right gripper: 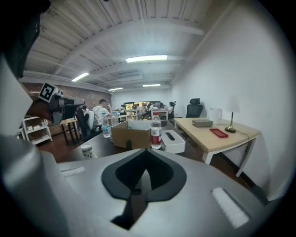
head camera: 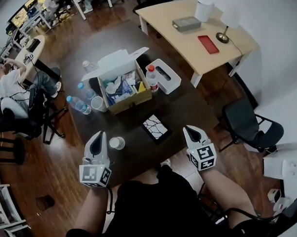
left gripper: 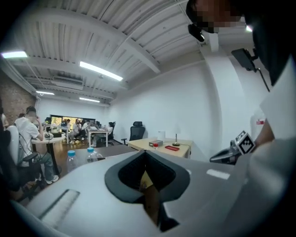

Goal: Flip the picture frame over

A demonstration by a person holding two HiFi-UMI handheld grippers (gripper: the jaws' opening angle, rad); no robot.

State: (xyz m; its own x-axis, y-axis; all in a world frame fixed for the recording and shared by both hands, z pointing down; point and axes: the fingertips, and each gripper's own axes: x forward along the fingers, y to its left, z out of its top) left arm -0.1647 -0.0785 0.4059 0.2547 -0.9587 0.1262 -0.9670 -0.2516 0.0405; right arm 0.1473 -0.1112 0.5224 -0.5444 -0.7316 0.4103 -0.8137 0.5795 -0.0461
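The picture frame (head camera: pixel 155 127) lies flat on the dark table (head camera: pixel 188 107), near its front edge. It is a black frame with a white picture crossed by black lines, facing up. My left gripper (head camera: pixel 97 136) hovers at the table's front left edge, left of the frame and beside a paper cup (head camera: pixel 117 143). My right gripper (head camera: pixel 189 128) is just right of the frame. Both are apart from it. In the gripper views the left gripper (left gripper: pixel 147 159) and the right gripper (right gripper: pixel 146 158) have their jaws together with nothing between them. Neither gripper view shows the frame.
An open cardboard box (head camera: pixel 121 88) of clutter sits mid-table, with water bottles (head camera: pixel 78 105) to its left, a red-capped bottle (head camera: pixel 152 78) and a white tissue box (head camera: pixel 165 76) to its right. A light wooden desk (head camera: pixel 200 35) stands behind, a black chair (head camera: pixel 248 125) at right.
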